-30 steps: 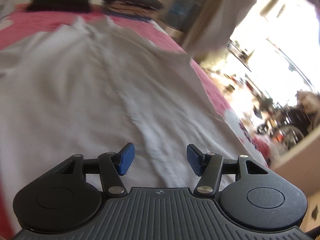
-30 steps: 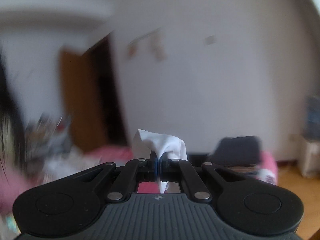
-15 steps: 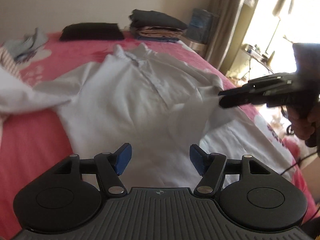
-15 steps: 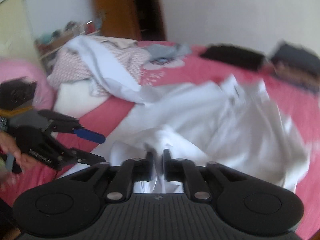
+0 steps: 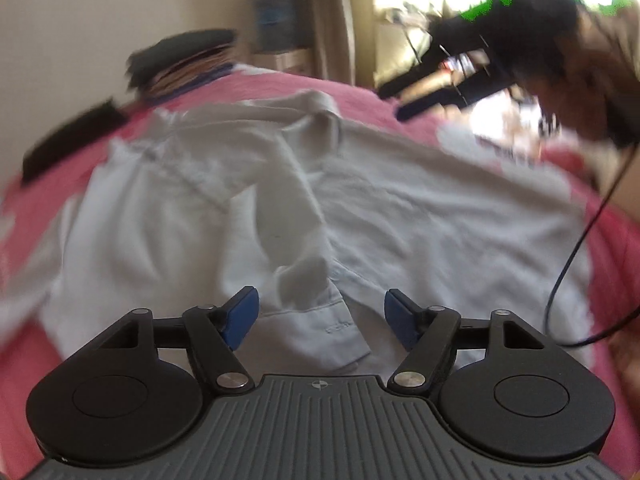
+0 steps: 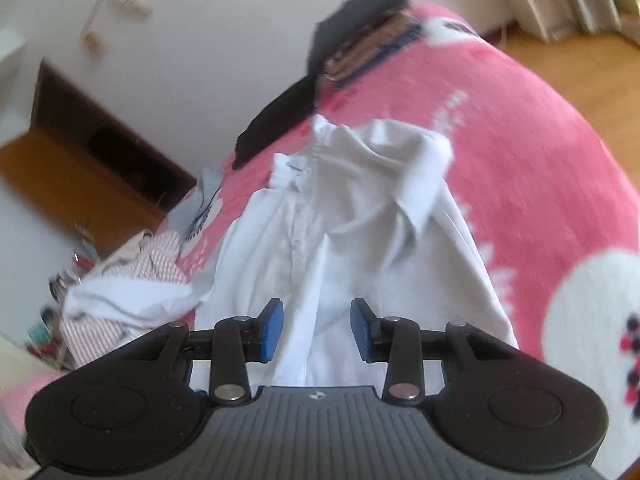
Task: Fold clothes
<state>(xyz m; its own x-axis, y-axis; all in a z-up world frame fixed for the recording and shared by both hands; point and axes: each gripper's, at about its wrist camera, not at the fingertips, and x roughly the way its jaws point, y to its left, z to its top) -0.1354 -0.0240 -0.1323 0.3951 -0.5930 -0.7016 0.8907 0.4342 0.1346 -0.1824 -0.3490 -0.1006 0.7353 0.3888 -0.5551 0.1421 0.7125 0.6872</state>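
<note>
The left gripper is opening, its jaws apart above a folded sleeve cuff of the white shirt spread ahead on the pink bed. The right gripper is also opening, its blue pads clear of the shirt below.

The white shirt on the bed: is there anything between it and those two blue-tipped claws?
Nothing visible. The white shirt lies spread on the pink bedspread, directly under the left gripper and the right gripper. Both sets of jaws are opening, their pads pressing on no cloth. The stack of folded clothes and the crumpled pile sit off to the sides.
</note>
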